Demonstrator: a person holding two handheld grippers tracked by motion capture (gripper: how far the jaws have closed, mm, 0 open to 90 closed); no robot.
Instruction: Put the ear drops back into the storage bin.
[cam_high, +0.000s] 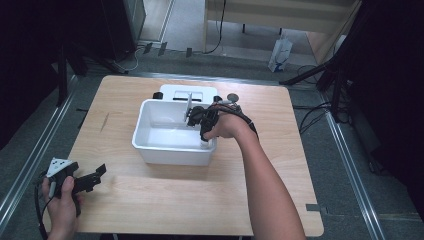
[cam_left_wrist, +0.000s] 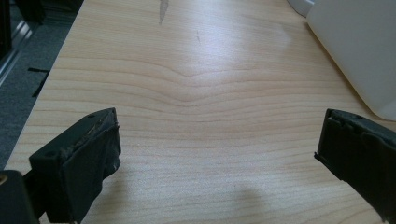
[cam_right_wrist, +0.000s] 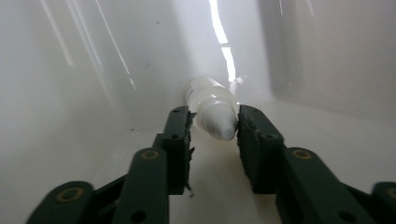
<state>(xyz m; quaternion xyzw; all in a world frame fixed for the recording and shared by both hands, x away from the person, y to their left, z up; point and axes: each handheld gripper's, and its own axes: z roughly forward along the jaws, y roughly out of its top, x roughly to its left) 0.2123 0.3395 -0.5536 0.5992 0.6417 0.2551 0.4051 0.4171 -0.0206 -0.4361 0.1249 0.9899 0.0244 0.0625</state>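
A small white bottle (cam_right_wrist: 212, 105) lies on its side in a corner of the white bin (cam_right_wrist: 93, 70), its cap end pointing toward the camera. My right gripper (cam_right_wrist: 214, 113) is shut on the bottle, one jaw pressed to each side of the cap. In the high view the right gripper (cam_high: 205, 135) reaches down into the near right corner of the bin (cam_high: 172, 155). My left gripper (cam_high: 95, 177) is held open and empty over the front left of the table. In the left gripper view the open gripper (cam_left_wrist: 219, 130) frames bare wood, and the bin (cam_left_wrist: 359, 46) stands at the right.
The wooden table (cam_high: 175, 200) has bare room in front of and to the left of the bin. A white device (cam_high: 187, 92) with an upright plate (cam_high: 189, 106) stands right behind the bin, beside a small round grey thing (cam_high: 232, 97). A white bag (cam_high: 280, 55) stands on the floor beyond.
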